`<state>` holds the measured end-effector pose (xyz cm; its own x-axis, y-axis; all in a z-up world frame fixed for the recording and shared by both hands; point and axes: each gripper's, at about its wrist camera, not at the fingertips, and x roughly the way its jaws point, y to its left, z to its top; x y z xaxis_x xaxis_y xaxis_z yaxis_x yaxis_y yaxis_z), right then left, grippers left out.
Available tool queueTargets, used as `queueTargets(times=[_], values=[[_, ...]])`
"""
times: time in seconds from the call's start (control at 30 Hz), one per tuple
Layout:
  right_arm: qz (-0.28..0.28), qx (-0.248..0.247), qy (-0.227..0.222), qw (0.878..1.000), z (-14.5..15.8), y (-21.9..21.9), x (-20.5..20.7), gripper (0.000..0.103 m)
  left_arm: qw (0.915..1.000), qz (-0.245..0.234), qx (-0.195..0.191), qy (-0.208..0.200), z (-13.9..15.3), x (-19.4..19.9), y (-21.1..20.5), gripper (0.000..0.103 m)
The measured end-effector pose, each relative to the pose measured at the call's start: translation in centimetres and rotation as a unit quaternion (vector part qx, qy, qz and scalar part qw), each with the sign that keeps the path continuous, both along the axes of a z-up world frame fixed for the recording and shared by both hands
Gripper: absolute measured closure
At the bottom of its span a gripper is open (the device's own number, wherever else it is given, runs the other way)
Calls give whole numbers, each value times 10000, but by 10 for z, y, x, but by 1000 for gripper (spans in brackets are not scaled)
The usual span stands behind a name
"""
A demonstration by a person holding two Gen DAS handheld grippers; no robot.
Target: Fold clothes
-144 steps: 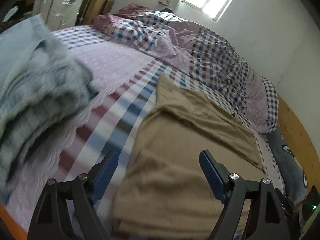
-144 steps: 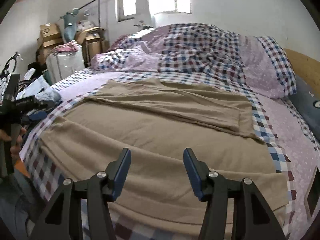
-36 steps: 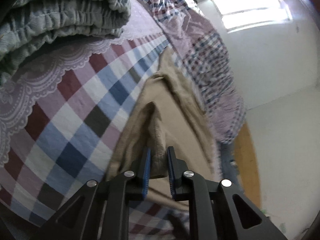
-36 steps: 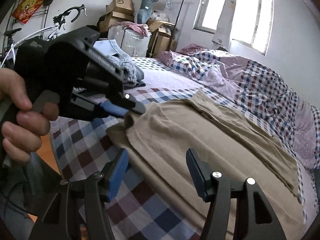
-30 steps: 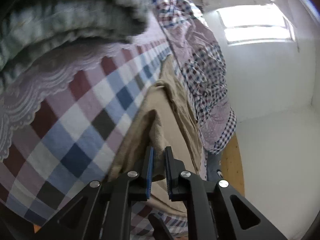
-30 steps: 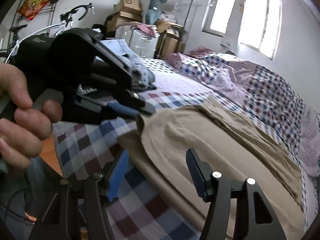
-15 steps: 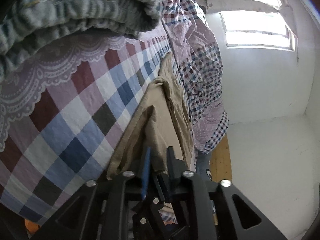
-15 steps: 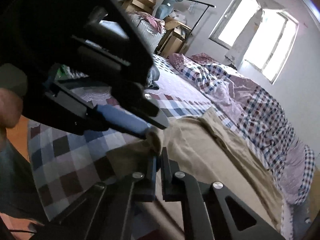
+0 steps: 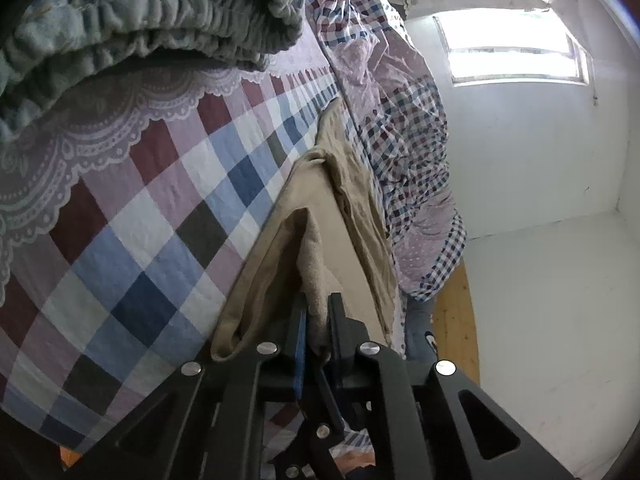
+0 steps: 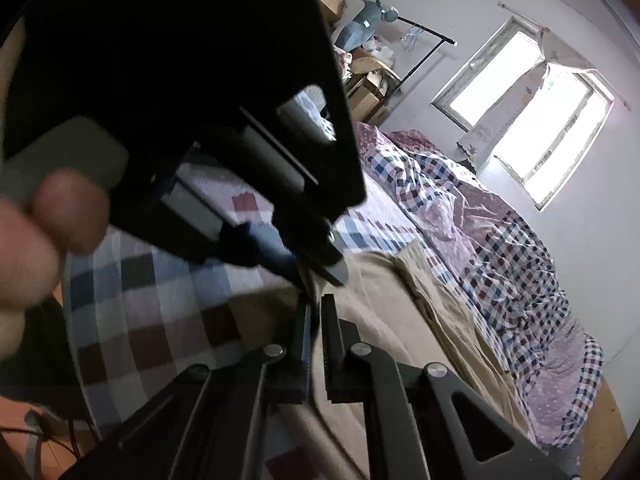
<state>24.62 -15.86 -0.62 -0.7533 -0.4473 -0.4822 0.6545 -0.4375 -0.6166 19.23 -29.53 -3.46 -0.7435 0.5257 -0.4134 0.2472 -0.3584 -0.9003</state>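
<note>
A tan garment (image 9: pixel 352 216) lies spread along the checked bed, one corner pulled up off the sheet. My left gripper (image 9: pixel 318 314) is shut on that raised corner, with a fold of tan cloth standing between its blue pads. In the right wrist view the same tan garment (image 10: pixel 404 320) runs toward the pillows. There my right gripper (image 10: pixel 316 312) is shut on its near edge, directly under the left gripper (image 10: pixel 308 266). The left gripper's black body fills the upper left of that view, and a hand (image 10: pixel 40 236) holds it.
A folded grey-blue blanket (image 9: pixel 140 20) sits on the bed close to the left gripper. A rumpled checked quilt (image 10: pixel 500 232) lies along the far side by the wall. Cardboard boxes (image 10: pixel 368 88) and a clothes rail stand beyond the bed. The checked sheet (image 9: pixel 152 232) reaches the bed edge.
The right gripper, open a second ago, has closed on the garment's edge beside the left gripper and moved in closer under it. The left gripper stays shut on the raised corner.
</note>
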Motion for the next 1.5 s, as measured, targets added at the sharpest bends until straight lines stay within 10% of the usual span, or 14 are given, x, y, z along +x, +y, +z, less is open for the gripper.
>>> queueTargets(times=[0.3,1.5], values=[[-485,112,85,9987,-10,29,-15,69,9994,31,125,333,15,3,0,100],[-2273,1440,733,9603,-13,255,-67,57,9970,665,-153,373,30,3,-15,101]])
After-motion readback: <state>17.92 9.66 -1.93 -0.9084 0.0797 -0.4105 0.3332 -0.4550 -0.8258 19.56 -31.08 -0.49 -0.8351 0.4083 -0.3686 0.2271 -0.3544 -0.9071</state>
